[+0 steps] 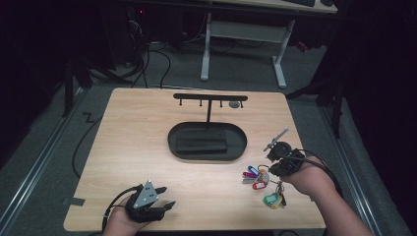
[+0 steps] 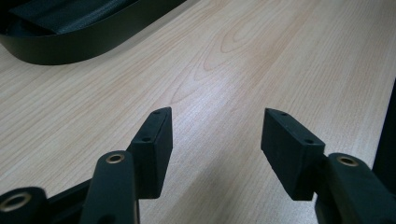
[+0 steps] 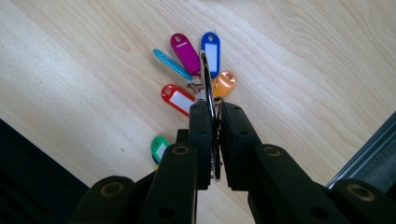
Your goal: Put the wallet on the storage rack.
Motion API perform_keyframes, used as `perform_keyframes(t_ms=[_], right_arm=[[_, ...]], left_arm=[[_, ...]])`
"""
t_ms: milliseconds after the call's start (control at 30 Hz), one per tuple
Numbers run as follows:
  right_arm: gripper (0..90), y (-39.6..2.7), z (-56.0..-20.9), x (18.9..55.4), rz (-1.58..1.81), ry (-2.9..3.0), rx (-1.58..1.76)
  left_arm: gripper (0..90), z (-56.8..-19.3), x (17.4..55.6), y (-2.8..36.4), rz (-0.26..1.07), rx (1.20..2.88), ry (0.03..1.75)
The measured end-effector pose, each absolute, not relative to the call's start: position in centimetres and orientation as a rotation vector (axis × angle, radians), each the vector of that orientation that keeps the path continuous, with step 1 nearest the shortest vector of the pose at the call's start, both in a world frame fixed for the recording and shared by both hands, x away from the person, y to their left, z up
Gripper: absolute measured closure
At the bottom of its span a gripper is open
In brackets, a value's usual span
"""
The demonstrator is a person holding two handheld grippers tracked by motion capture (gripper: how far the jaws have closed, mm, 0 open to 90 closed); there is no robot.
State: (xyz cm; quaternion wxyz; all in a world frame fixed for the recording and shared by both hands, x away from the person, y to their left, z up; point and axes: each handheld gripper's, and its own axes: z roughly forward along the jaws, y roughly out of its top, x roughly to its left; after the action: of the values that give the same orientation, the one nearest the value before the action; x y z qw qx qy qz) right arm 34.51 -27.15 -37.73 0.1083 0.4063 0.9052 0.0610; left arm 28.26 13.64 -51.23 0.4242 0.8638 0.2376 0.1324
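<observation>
Key ring [image 3: 206, 74] between right gripper [image 3: 214, 122] fingers above table [image 3: 84, 60]

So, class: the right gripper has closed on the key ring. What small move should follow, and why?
Probably lift the right gripper higher: it pinches the key ring, but the coloured key tags look close to the table, and the rack's hooks stand higher.

Left gripper [image 1: 164, 196] rests low at the near left, held in the left hand [image 1: 120, 221], jaws standing apart with nothing between them, pointing right. Right gripper [image 1: 269, 164] held in the right hand [image 1: 307, 178], forearm entering from lower right, jaws pinched together, pointing left and downward.
</observation>
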Motion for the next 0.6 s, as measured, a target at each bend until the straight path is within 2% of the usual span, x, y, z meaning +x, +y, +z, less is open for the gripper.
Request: perform_keyframes(t_ms=[333, 600], right_arm=[[84.1, -27.2, -36.2, 34.3, 0.182, 2.683, 1.190], [84.1, -27.0, -33.8, 34.2, 0.203, 2.687, 1.191]], left_arm=[[43.9, -51.3, 28.3, 13.7, 0.317, 2.169, 0.595], [43.9, -51.3, 28.2, 13.7, 0.316, 2.166, 0.595]])
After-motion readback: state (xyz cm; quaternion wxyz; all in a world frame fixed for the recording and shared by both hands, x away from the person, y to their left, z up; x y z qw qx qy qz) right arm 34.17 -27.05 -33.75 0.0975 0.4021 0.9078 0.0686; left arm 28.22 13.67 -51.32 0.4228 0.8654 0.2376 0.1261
